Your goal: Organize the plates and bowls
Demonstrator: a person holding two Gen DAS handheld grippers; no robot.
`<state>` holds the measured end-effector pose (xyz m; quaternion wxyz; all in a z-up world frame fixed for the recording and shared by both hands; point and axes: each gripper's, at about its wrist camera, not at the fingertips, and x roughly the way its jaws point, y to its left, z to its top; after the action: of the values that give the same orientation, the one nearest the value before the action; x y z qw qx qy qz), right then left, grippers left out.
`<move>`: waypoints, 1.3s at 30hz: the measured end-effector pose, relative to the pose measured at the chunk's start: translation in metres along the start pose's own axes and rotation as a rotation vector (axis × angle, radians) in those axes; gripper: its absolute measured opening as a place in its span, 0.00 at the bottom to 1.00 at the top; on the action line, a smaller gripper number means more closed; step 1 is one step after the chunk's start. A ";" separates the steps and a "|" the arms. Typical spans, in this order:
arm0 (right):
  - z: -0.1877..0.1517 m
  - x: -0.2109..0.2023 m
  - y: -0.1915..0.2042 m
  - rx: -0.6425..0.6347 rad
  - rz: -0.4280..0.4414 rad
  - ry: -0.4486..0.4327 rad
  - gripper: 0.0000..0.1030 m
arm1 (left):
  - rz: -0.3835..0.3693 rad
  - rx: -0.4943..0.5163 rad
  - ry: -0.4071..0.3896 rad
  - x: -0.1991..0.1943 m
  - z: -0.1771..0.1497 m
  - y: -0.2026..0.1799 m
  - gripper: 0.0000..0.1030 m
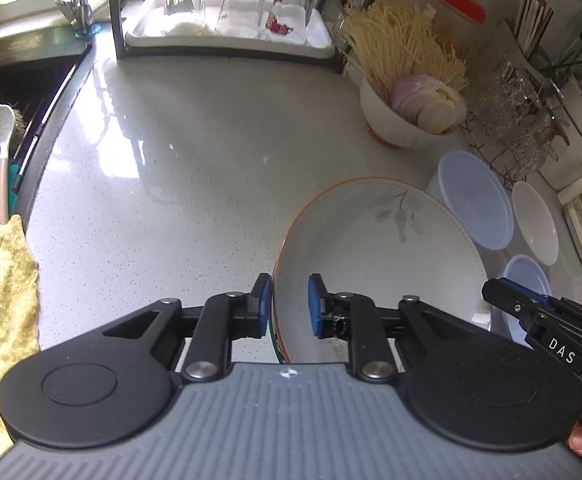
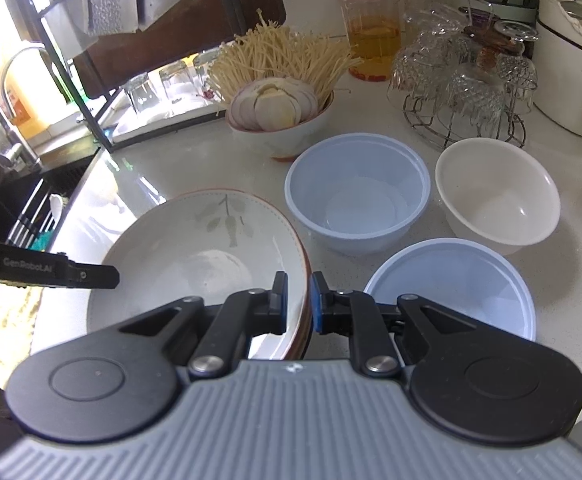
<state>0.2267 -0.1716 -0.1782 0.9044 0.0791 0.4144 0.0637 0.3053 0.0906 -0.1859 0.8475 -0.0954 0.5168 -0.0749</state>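
Speckled pale countertop (image 1: pixel 179 152) runs from a dark sink (image 1: pixel 7 92) on one side to a crowd of kitchenware on the other, and the task's pieces sit on it close together. A large leaf-patterned plate (image 2: pixel 195 248) with an orange-brown rim is nearest; beyond it stand a pale blue plastic bowl (image 2: pixel 357 192), a second blue bowl (image 2: pixel 451 284) and a white bowl (image 2: pixel 499 192), each just beside the next. A bowl of enoki mushrooms and sliced onion (image 2: pixel 279 112) stands behind them (it is in use, so probably not part of the sorting).

The right gripper (image 2: pixel 299 300) is clamped on the plate's near rim, one pad inside and one outside. The left gripper (image 1: pixel 289 300) straddles the opposite edge of the same plate with its jaws slightly parted; a gap shows on both sides of the rim, so it does not seem to be pressing.

I judge the step to be placing or repositioning the plate, with one hand letting go. Next, the left gripper should clear the rim without dragging it, while the right keeps the plate steady and away from the blue bowl beside it
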 end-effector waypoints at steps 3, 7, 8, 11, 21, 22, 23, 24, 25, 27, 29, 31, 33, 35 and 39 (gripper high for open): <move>0.001 -0.010 0.001 0.002 0.004 -0.015 0.15 | -0.016 -0.008 -0.029 -0.013 -0.003 -0.002 0.24; 0.003 -0.025 0.005 0.001 0.011 -0.038 0.15 | -0.028 -0.001 -0.069 -0.033 -0.007 -0.006 0.24; 0.003 -0.028 0.006 0.003 0.012 -0.044 0.15 | -0.031 0.002 -0.079 -0.038 -0.008 -0.008 0.24; 0.005 -0.040 0.010 0.012 0.015 -0.064 0.15 | -0.040 0.022 -0.104 -0.053 -0.011 -0.011 0.24; -0.005 -0.085 0.031 0.056 0.004 -0.119 0.15 | -0.102 0.090 -0.146 -0.098 -0.032 -0.019 0.24; -0.007 -0.089 0.033 0.056 -0.002 -0.124 0.15 | -0.108 0.094 -0.150 -0.102 -0.036 -0.020 0.24; -0.009 -0.094 0.035 0.058 -0.009 -0.128 0.15 | -0.118 0.095 -0.153 -0.105 -0.039 -0.020 0.24; -0.011 -0.098 0.036 0.061 -0.013 -0.131 0.15 | -0.129 0.099 -0.156 -0.109 -0.043 -0.020 0.24; -0.014 -0.103 0.037 0.065 -0.018 -0.134 0.15 | -0.135 0.105 -0.160 -0.113 -0.047 -0.021 0.24; -0.021 -0.112 0.040 0.069 -0.036 -0.140 0.15 | -0.148 0.112 -0.159 -0.118 -0.054 -0.022 0.24; -0.029 -0.124 0.044 0.079 -0.050 -0.144 0.15 | -0.158 0.118 -0.154 -0.124 -0.061 -0.024 0.24; -0.037 -0.136 0.046 0.098 -0.057 -0.158 0.15 | -0.169 0.142 -0.160 -0.132 -0.068 -0.028 0.24; -0.047 -0.148 0.048 0.117 -0.069 -0.173 0.15 | -0.185 0.158 -0.161 -0.138 -0.075 -0.033 0.24; -0.057 -0.158 0.049 0.133 -0.087 -0.182 0.15 | -0.195 0.176 -0.164 -0.143 -0.082 -0.037 0.24; -0.072 -0.173 0.047 0.154 -0.120 -0.192 0.15 | -0.228 0.209 -0.166 -0.153 -0.096 -0.046 0.24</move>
<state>0.0577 -0.1502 -0.0877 0.9334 0.1293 0.3335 -0.0302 0.1488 0.0722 -0.0861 0.8786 -0.0706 0.4200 -0.2159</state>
